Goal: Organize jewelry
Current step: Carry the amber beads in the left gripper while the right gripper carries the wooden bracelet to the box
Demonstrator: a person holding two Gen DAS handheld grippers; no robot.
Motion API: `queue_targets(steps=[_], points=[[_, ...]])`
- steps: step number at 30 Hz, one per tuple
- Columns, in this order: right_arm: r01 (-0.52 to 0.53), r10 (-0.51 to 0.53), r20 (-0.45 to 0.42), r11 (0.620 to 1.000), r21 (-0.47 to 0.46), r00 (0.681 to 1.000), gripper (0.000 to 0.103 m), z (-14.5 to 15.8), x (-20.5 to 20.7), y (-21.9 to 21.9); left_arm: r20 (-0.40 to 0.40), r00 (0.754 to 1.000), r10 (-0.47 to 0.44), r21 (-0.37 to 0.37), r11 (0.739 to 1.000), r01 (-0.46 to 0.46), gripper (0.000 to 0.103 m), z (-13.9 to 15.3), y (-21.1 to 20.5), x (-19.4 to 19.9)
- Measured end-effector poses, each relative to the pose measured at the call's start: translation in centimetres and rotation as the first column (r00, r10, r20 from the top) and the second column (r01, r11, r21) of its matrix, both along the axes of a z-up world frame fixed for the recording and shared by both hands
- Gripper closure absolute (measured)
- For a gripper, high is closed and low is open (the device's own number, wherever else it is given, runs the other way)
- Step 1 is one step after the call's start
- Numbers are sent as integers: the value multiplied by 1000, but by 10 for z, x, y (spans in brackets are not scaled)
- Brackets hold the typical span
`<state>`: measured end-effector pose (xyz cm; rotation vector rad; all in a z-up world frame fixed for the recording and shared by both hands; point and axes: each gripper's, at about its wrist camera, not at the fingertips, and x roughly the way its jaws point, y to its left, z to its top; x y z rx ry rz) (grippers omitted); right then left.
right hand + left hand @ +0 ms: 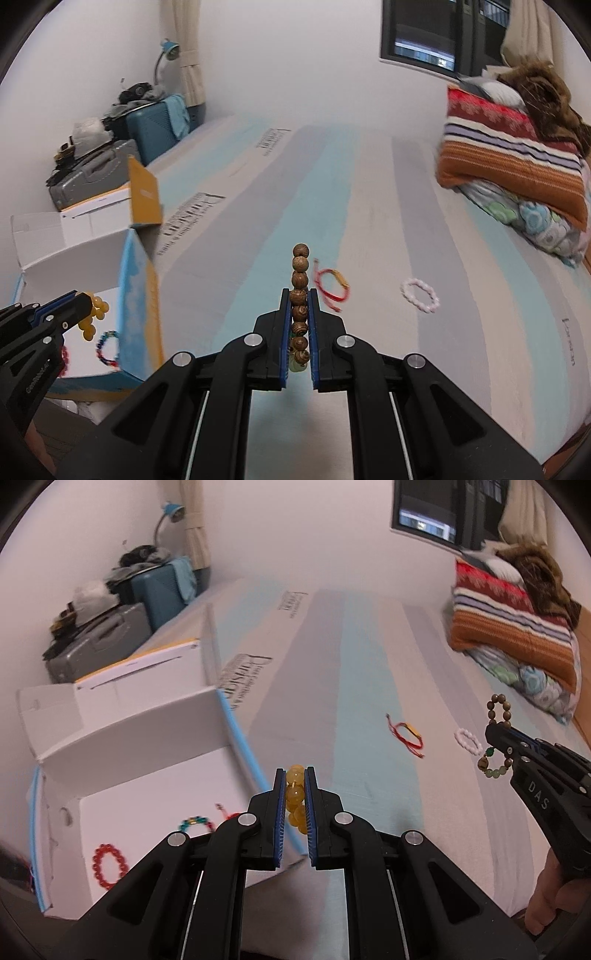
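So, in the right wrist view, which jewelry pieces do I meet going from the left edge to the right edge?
Yellow bead bracelet in the left claw → multicolored bracelet in the box → wooden bead bracelet in the right claw → red cord bracelet → white bead bracelet.

Right gripper (299,295) clamped on a wooden bead bracelet (300,280), held edge-on above the striped bed (369,221). Beyond it, red cord bracelet (331,286) and white bead bracelet (420,295). At far left, left gripper (79,304) pinching yellow beads (94,314) over the open box (138,295).
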<state>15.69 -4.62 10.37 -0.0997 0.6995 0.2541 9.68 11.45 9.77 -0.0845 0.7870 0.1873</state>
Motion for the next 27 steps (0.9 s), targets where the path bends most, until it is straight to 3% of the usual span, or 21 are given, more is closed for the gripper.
queue_targets(steps=[8, 17, 27], points=[[-100, 100, 29, 995, 3, 995, 96, 15, -17, 68, 10, 994, 112, -13, 994, -111, 94, 5, 63, -32], [-223, 223, 38, 975, -2, 974, 96, 24, -39, 147, -2, 969, 247, -25, 969, -247, 94, 0, 138, -75], [-316, 316, -11, 949, -10, 949, 96, -3, -53, 214, -49, 942, 333, -42, 941, -335, 94, -22, 189, -101]])
